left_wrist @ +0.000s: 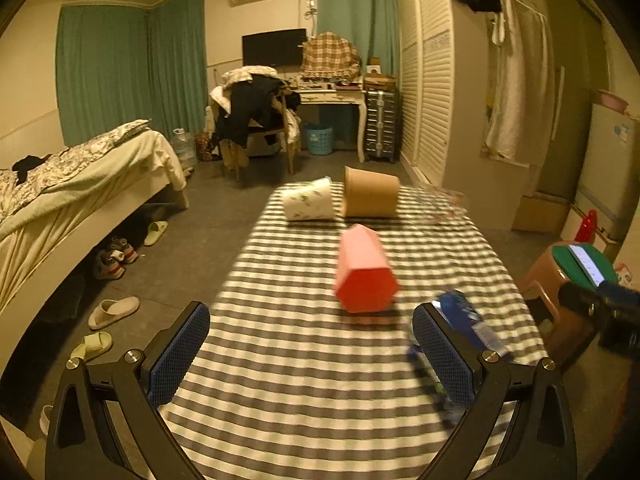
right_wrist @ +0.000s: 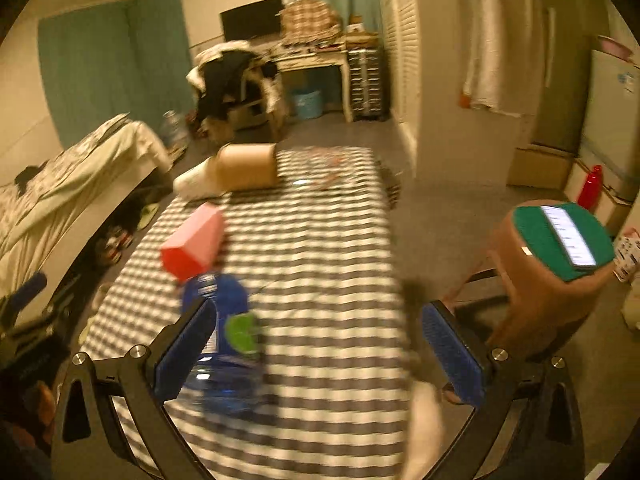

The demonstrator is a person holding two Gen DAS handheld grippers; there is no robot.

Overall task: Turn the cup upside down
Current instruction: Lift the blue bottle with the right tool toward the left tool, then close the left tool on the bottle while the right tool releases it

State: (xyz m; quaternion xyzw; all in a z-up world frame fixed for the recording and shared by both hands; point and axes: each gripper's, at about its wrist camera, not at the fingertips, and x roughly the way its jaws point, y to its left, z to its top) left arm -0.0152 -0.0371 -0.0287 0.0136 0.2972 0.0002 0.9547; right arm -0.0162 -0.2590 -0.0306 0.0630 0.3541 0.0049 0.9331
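Several cups lie on their sides on a checked tablecloth [left_wrist: 304,340]. A pink hexagonal cup [left_wrist: 362,270] lies mid-table with its base toward me. A brown paper cup [left_wrist: 370,198] and a white cup with green print [left_wrist: 308,200] lie at the far end. A blue printed cup [left_wrist: 460,322] lies near the right edge, beside my left gripper's right finger. My left gripper [left_wrist: 310,356] is open over the near table with nothing between its fingers. In the right wrist view the pink cup [right_wrist: 192,242], brown cup [right_wrist: 246,168] and blue cup [right_wrist: 228,336] show. My right gripper [right_wrist: 320,356] is open, and the blue cup lies against its left finger.
A bed [left_wrist: 76,184] stands left, with slippers and shoes [left_wrist: 114,312] on the floor beside it. A brown stool [right_wrist: 548,280] with a green top and a phone stands right of the table. A cluttered chair [left_wrist: 256,116], a desk and a wardrobe stand beyond.
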